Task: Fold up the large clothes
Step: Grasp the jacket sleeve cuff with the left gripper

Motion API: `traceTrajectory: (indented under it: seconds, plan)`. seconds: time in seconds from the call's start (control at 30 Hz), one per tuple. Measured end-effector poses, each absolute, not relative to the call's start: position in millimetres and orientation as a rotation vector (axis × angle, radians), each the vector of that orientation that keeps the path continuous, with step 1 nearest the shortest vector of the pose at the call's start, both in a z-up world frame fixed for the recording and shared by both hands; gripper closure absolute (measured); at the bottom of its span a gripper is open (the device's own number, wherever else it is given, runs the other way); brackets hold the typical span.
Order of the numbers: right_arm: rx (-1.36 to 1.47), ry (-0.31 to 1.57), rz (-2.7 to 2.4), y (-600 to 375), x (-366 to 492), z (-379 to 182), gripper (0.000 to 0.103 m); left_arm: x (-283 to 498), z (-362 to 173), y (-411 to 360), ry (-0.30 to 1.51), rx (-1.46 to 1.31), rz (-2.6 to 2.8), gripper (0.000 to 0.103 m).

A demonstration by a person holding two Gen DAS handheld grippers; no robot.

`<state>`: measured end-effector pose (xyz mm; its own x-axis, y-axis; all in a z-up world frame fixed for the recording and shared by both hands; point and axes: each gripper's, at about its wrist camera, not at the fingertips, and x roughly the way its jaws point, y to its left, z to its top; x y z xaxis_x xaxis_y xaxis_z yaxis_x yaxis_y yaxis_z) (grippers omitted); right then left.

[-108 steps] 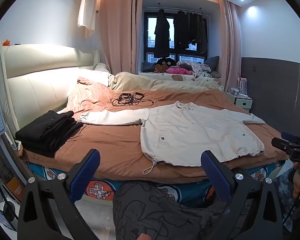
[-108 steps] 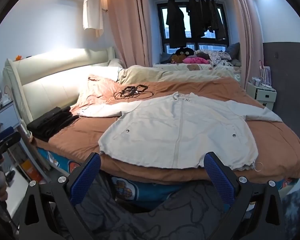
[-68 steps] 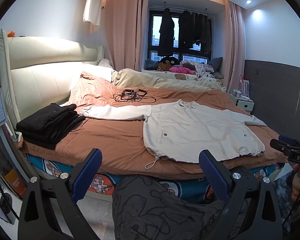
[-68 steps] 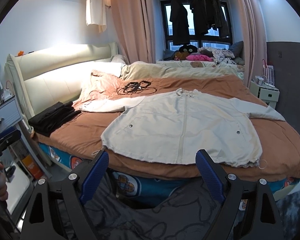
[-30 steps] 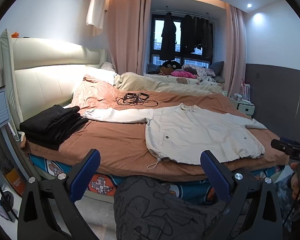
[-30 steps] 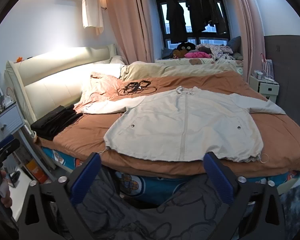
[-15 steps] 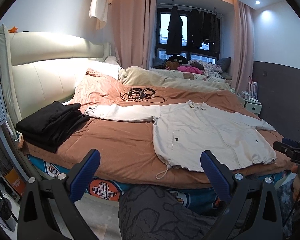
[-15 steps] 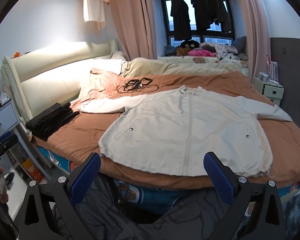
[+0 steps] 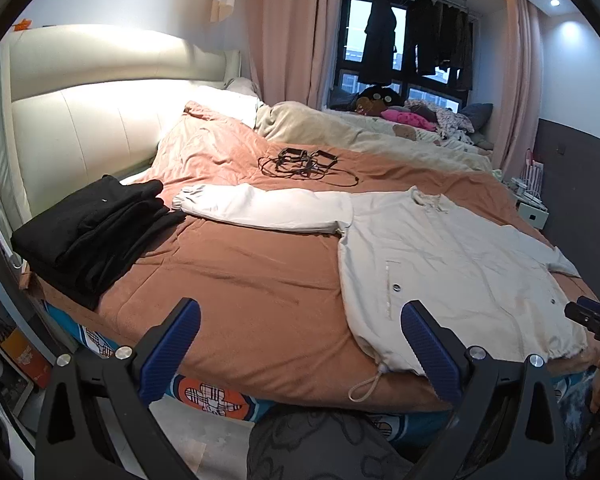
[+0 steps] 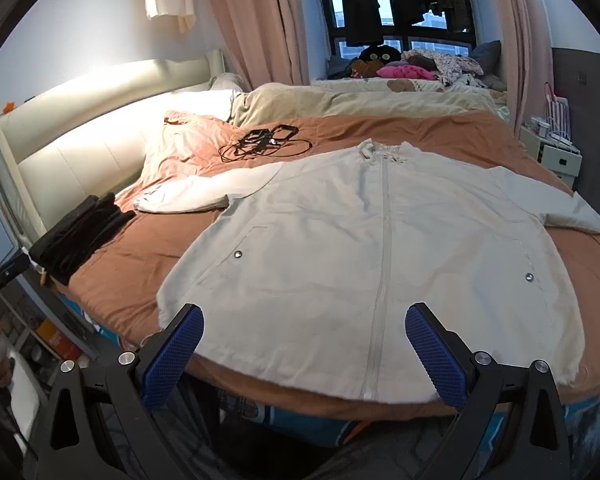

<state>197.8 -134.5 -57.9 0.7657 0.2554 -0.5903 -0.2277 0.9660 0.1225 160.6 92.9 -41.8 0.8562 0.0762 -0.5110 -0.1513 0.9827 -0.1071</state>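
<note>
A cream zip jacket [image 10: 380, 248] lies flat, front up, on the brown bedspread [image 10: 140, 252], sleeves spread to both sides. It shows in the left wrist view [image 9: 452, 264] at the right, its hem drawcord [image 9: 366, 384] hanging over the bed's front edge. My left gripper [image 9: 300, 344] is open and empty above the bed's front edge, left of the hem. My right gripper [image 10: 304, 344] is open and empty just above the middle of the hem.
A folded stack of black clothes [image 9: 92, 228] sits on the bed's left front corner. Black cables [image 9: 304, 164] lie beyond the jacket. A beige duvet [image 10: 360, 104] lies at the back. A padded headboard [image 9: 88, 120] is at left, a white nightstand [image 10: 552, 156] at right.
Both grippers have moved forward and closer to the bed; the jacket now fills more of both views. The jacket has not moved and both jaws stay open.
</note>
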Motion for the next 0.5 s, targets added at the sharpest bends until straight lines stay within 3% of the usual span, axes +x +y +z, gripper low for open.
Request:
traceTrajectory:
  seconds: [0.23, 0.43, 0.5]
  plan:
    - [0.075, 0.683, 0.250, -132.3, 249.4, -66.7, 0.001, 215.6, -49.9, 121.8, 0.573, -0.185, 0.135, 0.000]
    - [0.107, 0.706, 0.246, -128.9, 292.6, -69.6, 0.001, 267.9, -50.7, 149.2, 0.601, -0.201, 0.169, 0.011]
    - [0.120, 0.713, 0.257, -127.2, 308.6, -69.0, 0.004, 284.5, -51.2, 159.8, 0.613, -0.212, 0.176, 0.020]
